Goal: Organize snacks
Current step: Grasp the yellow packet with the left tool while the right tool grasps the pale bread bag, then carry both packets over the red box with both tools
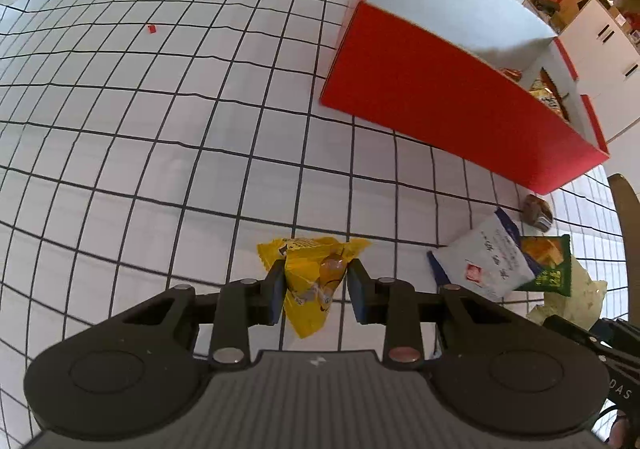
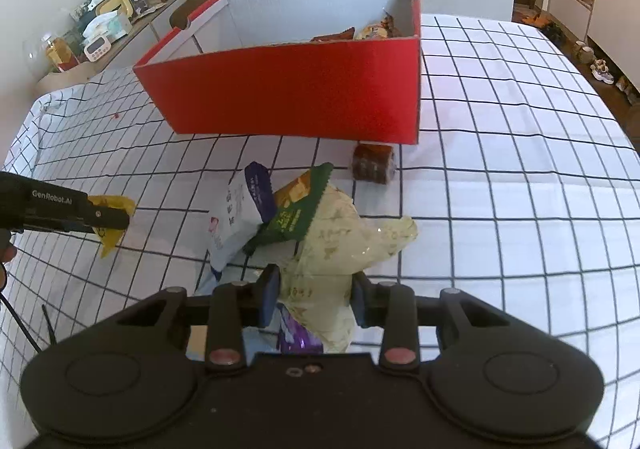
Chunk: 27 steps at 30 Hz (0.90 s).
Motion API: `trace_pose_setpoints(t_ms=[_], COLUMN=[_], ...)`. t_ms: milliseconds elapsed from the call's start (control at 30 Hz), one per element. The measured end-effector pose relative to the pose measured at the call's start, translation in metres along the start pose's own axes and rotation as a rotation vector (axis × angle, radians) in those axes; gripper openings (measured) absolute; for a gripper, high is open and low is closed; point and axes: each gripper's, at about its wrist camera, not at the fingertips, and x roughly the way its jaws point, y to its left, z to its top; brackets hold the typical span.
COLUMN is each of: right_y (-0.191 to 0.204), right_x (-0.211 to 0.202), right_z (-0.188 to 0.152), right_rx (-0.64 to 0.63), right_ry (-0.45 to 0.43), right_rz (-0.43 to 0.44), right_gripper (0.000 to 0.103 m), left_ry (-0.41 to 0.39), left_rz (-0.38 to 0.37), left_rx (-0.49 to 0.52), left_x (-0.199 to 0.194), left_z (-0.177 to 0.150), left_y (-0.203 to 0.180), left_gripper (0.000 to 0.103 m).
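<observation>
Left gripper (image 1: 316, 291) sits low-centre in its own view, jaws partly open with a yellow snack packet (image 1: 310, 281) between them. The left pad looks to be touching the wrapper, the right one shows a sliver of gap, so I honestly can't tell if it's really clamped. In the right wrist view that same gripper (image 2: 114, 219) pokes in flat from the left edge with the yellow packet (image 2: 110, 223) at its tip.

Right gripper (image 2: 314, 297) is bottom-centre, jaws partly open around a pale green crinkly bag (image 2: 344, 245); both pads sit right at the bag's sides, but how firm the grip is isn't clear.

Just above it there's a white pouch with blue trim (image 2: 240, 217) and a dark green packet (image 2: 300, 209) leaning on each other. A small brown wrapped snack (image 2: 374, 167) lies right at the foot of the red box (image 2: 300, 93), upper middle, with several snacks inside at its right end. All of this is on a white checked tablecloth (image 2: 500, 209).
</observation>
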Motion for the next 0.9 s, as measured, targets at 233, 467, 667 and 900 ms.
trace_pose_setpoints(t_ms=[233, 467, 667, 900], right_y=[0.004, 0.018, 0.027, 0.034], right_x=[-0.031, -0.059, -0.073, -0.080], right_z=[-0.003, 0.006, 0.031, 0.067], right_rx=[-0.011, -0.056, -0.104, -0.133], right_ry=[-0.027, -0.071, -0.101, -0.146], right_rz=[-0.005, 0.020, 0.036, 0.045], right_gripper=[0.036, 0.036, 0.036, 0.036], left_ry=[-0.032, -0.080, -0.108, -0.176], left_rz=[-0.035, -0.071, -0.083, -0.082], left_rx=[0.029, 0.067, 0.122, 0.172], left_x=[-0.032, -0.069, -0.090, -0.110], left_z=[-0.009, -0.010, 0.003, 0.035], left_y=[-0.008, -0.023, -0.047, -0.076], left_gripper=[0.031, 0.031, 0.031, 0.031])
